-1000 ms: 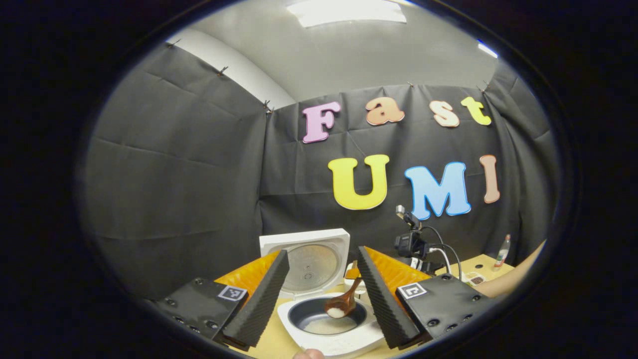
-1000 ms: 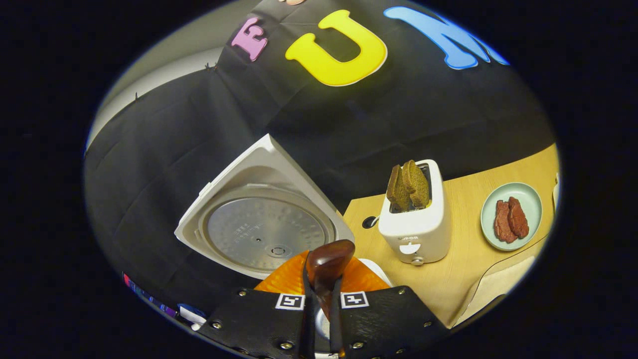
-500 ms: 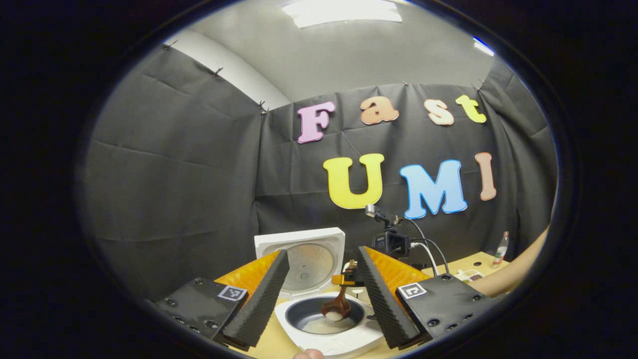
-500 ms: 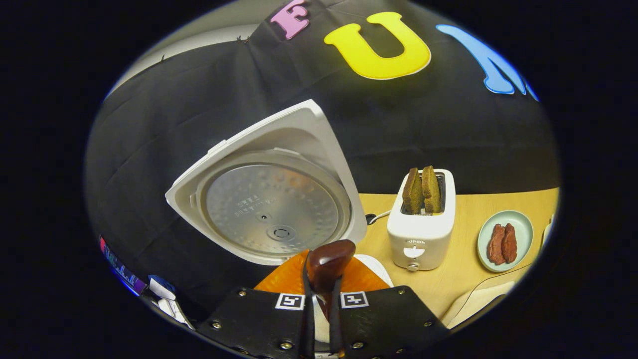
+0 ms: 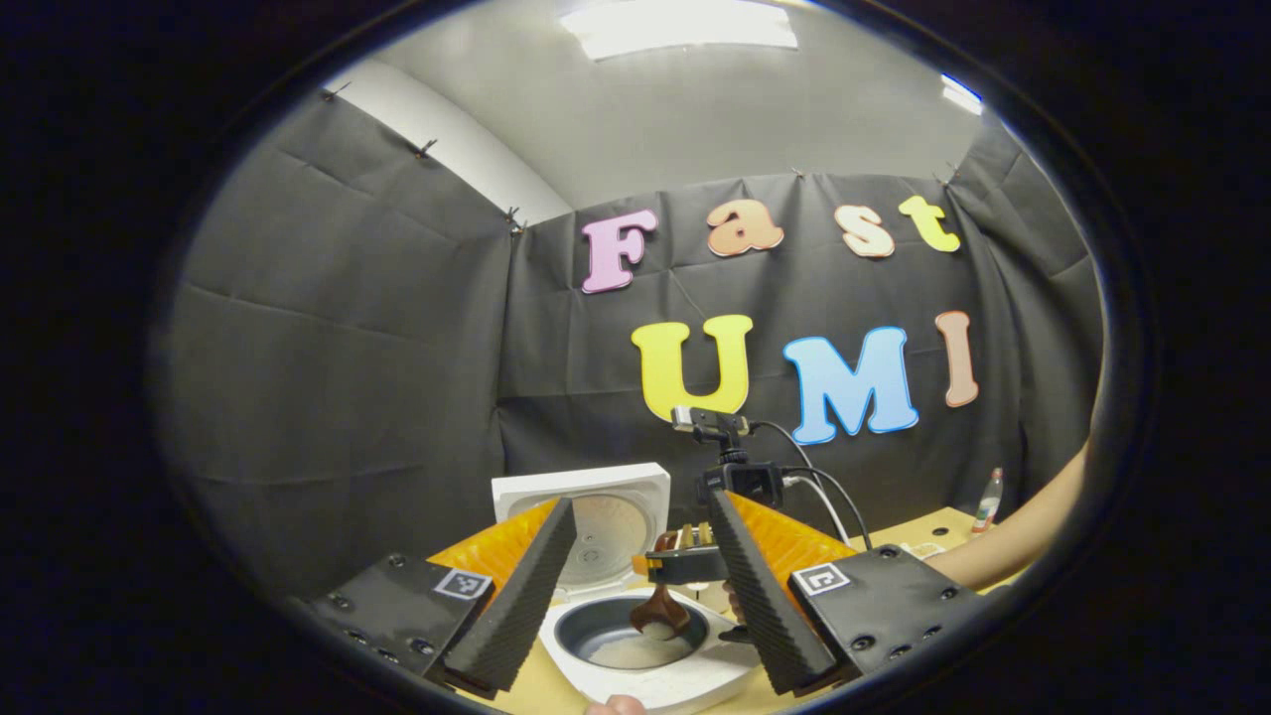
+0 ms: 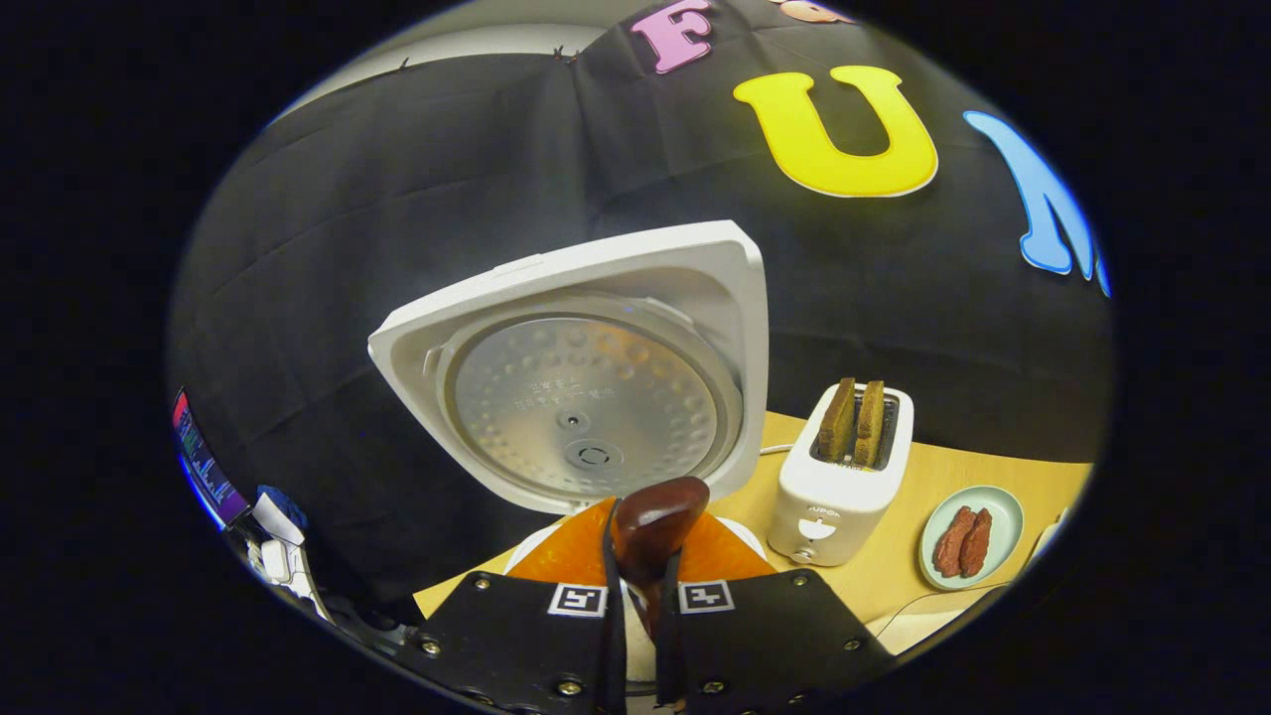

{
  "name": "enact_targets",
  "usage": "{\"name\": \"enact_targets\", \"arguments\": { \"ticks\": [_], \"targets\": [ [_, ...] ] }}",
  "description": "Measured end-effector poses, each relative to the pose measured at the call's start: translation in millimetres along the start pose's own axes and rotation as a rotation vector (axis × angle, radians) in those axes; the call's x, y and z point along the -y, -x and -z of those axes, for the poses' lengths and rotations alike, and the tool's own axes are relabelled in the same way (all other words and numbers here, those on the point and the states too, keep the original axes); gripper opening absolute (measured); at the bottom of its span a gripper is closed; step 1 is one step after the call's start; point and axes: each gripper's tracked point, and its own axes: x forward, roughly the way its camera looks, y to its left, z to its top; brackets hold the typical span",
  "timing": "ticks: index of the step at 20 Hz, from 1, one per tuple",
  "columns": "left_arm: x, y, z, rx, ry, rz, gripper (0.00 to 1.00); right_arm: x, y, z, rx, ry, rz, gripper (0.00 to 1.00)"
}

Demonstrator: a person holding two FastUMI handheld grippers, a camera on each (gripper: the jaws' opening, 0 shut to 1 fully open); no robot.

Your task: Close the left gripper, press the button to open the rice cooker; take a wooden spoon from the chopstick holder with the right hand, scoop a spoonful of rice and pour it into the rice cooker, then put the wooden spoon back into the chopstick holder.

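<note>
Rice cooker sits on the wooden surface with its lid standing open and some rice in its dark pot. Over that pot the right gripper has its jaws clamped on the wooden spoon, bowl hanging down. The left gripper hovers nearby, jaws apart; behind stand a toaster and a plate

The left gripper view sits low at the near edge of the desk, tilted upward toward the back wall. The right gripper view hangs close above the rice cooker, facing its raised lid. Both share the rice cooker.
</note>
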Motion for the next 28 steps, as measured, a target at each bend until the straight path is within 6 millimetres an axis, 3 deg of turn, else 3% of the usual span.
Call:
{"name": "enact_targets", "arguments": {
  "ticks": [5, 14, 23, 28],
  "targets": [
    [-1, 6, -10, 0.029, 0.004, -0.009, 0.99, -9, 4, -7, -0.009, 0.080, -0.006, 0.12],
    [-11, 10, -10, 0.028, 0.025, -0.046, 0.99, -25, 5, -9, -0.006, 0.224, -0.007, 0.12],
    [-12, 16, -9, 0.021, -0.019, -0.067, 0.99, -26, 2, -8, -0.019, 0.384, 0.030, 0.12],
    [-10, 18, -2, 0.001, -0.049, -0.074, 0.94, -30, 5, -10, -0.015, 0.383, 0.023, 0.12]
  ]
}}
